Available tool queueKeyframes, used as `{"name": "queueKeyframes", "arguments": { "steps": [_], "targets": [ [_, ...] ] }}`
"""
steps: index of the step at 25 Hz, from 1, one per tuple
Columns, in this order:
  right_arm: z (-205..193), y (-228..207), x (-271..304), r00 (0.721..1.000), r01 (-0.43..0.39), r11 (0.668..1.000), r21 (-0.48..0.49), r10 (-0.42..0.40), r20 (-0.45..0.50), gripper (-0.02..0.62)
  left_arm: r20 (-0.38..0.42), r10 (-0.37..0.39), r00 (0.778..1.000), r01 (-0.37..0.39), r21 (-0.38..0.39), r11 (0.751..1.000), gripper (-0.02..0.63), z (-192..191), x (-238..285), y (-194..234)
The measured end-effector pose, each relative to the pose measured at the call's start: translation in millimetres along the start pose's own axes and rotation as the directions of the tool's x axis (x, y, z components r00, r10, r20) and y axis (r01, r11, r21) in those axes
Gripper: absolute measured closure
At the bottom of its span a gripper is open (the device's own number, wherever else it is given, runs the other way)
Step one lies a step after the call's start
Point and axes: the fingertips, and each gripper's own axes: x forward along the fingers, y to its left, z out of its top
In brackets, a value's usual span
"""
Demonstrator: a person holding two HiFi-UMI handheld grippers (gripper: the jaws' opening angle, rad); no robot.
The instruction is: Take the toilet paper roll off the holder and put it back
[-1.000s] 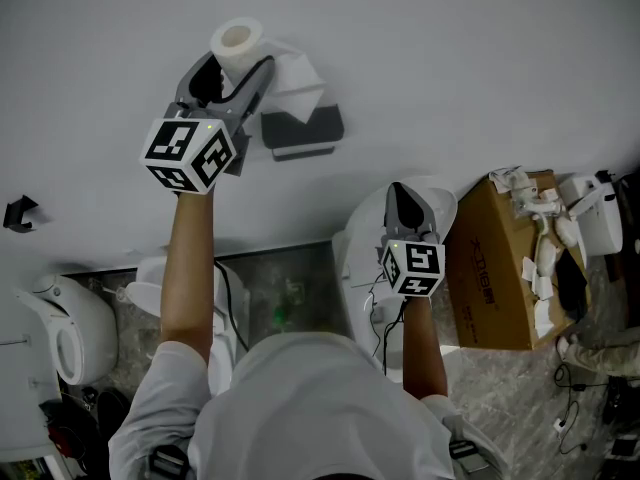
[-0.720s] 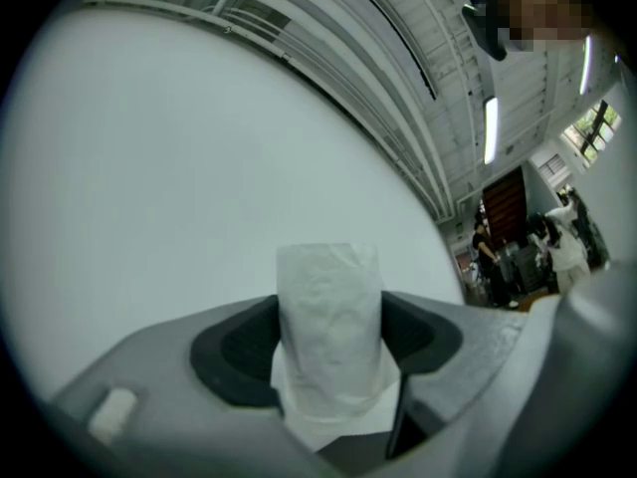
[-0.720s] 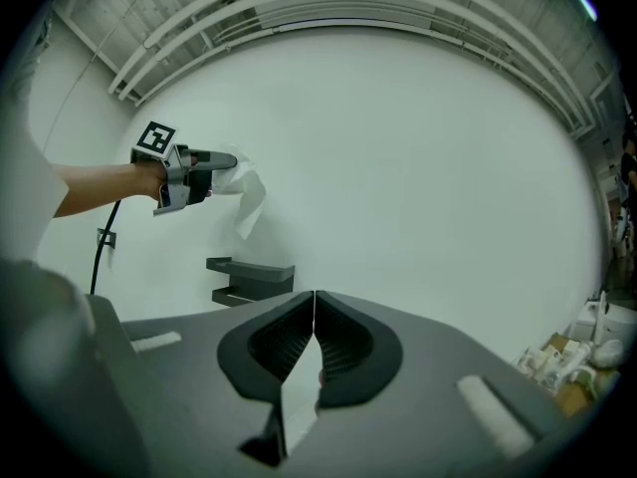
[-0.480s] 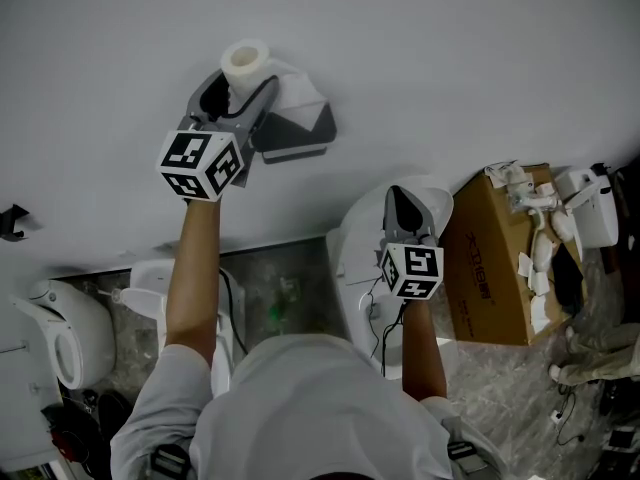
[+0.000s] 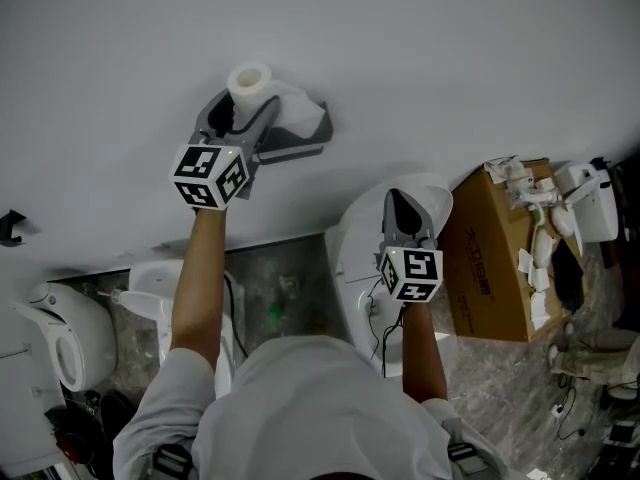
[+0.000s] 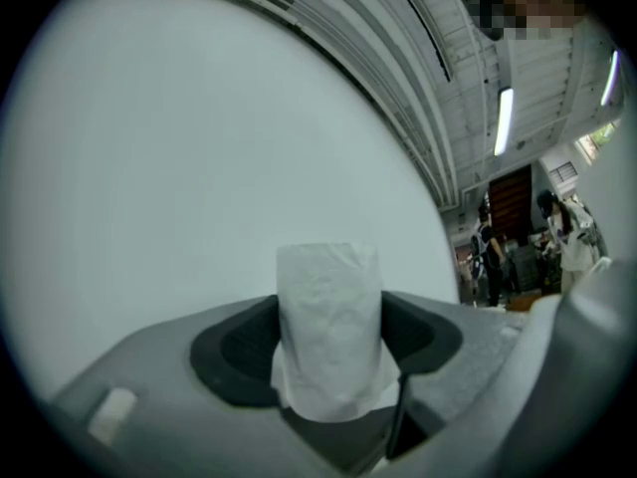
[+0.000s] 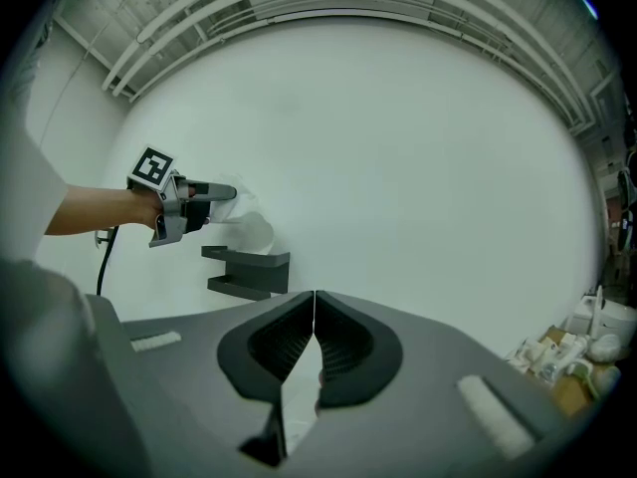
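- Two grippers are in view. The left gripper (image 5: 243, 110) has its fingers closed on the toilet paper roll (image 5: 249, 80), with a dark pad pressing each side of the wound paper. The right gripper (image 7: 315, 317) has its fingers shut on nothing and hangs well apart from the work.
- The roll is off the holder (image 5: 300, 143). It is held close to the white wall (image 5: 450, 48), just up and to the left of the dark bracket, with its hollow core end facing the head camera.
- A loose sheet (image 5: 298, 108) trails from the roll across the top of the holder.
- The roll looks light and soft, with only a thin card core for stiffness. A hard squeeze would likely flatten that core.
- The paper surface should not slip, but the outer layer could tear or unwind.
- The present hold, across the middle of the roll's body, seems the sensible one. It leaves both core ends free.
- How the bracket takes the roll is not clear from these views, and the trailing sheet could snag as the roll goes back.
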Motion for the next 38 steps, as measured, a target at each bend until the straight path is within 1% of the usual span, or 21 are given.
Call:
{"name": "queueKeyframes", "arguments": {
  "steps": [5,9,21,28,38],
  "targets": [
    [-5,-2,0,1.000,0.004,1.000,0.002,-0.004,-0.011,0.591,-0.026,0.001,1.000,0.000,0.006,1.000,0.301,-18,1,-1],
    [-10,-4,1,1.000,0.005,1.000,0.002,-0.005,-0.023,0.591,-0.044,-0.001,0.999,0.001,-0.006,1.000,0.301,-32,4,-1],
    [-19,-11,-4,0.999,0.017,1.000,-0.008,-0.018,-0.050,0.591,-0.077,0.001,0.997,-0.003,-0.019,1.000,0.301,-59,7,-3],
    [-18,-12,-6,0.998,0.023,1.000,-0.016,-0.024,-0.055,0.591,-0.078,0.002,0.997,-0.004,-0.024,1.000,0.301,-65,7,-1],
    [-17,-10,-9,0.998,0.029,0.999,-0.016,-0.030,-0.054,0.591,-0.081,0.002,0.997,-0.001,0.009,1.000,0.299,-66,8,-2]
  ]
}}
